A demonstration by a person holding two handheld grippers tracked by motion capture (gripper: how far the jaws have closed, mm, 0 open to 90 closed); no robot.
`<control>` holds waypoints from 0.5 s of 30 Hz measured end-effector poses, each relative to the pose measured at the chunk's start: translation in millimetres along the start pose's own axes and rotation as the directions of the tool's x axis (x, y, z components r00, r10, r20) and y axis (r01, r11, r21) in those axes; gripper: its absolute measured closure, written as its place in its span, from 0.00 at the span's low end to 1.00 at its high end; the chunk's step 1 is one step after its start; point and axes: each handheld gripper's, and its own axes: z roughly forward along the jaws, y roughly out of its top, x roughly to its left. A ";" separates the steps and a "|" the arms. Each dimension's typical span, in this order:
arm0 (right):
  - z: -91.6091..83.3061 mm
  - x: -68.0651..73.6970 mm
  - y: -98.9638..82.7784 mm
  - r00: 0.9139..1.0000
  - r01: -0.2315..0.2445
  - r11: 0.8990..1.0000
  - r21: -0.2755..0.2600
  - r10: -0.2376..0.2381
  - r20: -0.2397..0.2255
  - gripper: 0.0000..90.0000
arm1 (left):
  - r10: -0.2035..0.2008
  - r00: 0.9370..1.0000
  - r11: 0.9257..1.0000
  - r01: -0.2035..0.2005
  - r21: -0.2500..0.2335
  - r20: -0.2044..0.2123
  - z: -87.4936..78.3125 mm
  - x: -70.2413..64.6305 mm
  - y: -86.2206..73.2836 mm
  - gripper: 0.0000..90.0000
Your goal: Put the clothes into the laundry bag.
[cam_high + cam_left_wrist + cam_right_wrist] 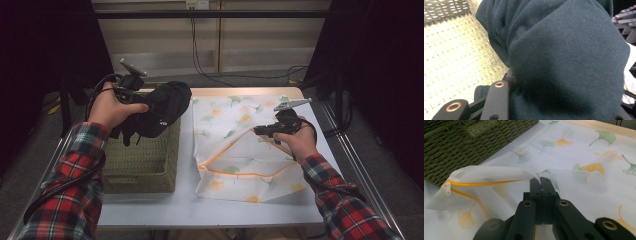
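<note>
A bundled dark garment (167, 107) hangs over the olive woven basket (145, 165), with my left gripper (149, 108) shut on it. In the left gripper view the garment (564, 50) bulges between the jaws of that gripper (559, 105), and the basket (454, 57) lies below. A white mesh laundry bag (235, 120) printed with ginkgo leaves lies flat to the right of the basket. My right gripper (257, 131) is shut on the upper edge of its orange-zippered opening. In the right gripper view the gripper (540, 182) pinches that edge of the bag (586, 157) and holds it up, so the mouth gapes.
The white table (200, 205) has bare room along its front edge. The zipper pull (448, 188) hangs at the opening's far end, close to the basket (456, 147). Dark curtains and floor cables lie beyond the table.
</note>
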 end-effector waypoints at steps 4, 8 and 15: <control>0.9 -0.1 0.2 1.000 0.002 1.000 0.003 -0.002 -0.001 1.00 | 0.017 1.000 1.000 -0.017 0.008 0.010 3.1 -6.8 1.6 0.65; 1.4 -0.2 0.3 1.000 0.003 1.000 0.003 -0.003 -0.002 1.00 | 0.045 0.999 0.999 -0.046 0.026 0.027 5.5 -12.3 4.0 0.64; 1.6 -1.0 0.2 1.000 -0.001 1.000 0.003 0.001 -0.007 1.00 | 0.081 0.995 0.996 -0.084 0.042 0.062 12.4 -24.1 6.3 0.64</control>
